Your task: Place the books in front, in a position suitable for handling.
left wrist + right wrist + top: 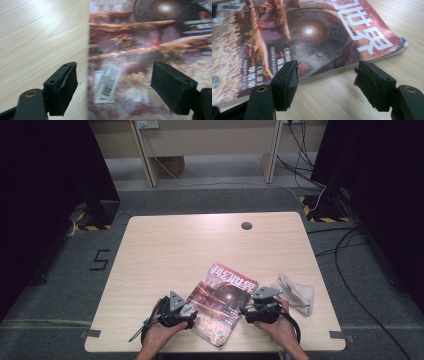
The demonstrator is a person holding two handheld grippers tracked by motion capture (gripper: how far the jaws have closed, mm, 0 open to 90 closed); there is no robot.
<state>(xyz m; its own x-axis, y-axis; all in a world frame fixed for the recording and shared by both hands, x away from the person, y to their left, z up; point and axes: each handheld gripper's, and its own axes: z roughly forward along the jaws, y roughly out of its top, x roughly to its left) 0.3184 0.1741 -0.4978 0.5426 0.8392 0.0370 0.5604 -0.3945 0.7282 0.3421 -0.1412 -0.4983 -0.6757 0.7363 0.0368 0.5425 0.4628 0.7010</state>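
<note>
A magazine (222,302) with a reddish cover and white title characters lies flat near the table's front edge, turned at an angle. My left gripper (190,316) is at its left edge, open. In the left gripper view the magazine (150,37) lies under the right jaw and bare wood under the left, with my left gripper (115,68) straddling the cover's edge near a barcode sticker (108,82). My right gripper (244,311) is open at the magazine's right edge. In the right gripper view the magazine (312,32) runs in front of my right gripper (328,66), which holds nothing.
A crumpled pale cloth (297,292) lies on the wooden table (200,240) just right of my right hand. A round cable hole (246,225) is near the table's far edge. Cables run over the floor to the right.
</note>
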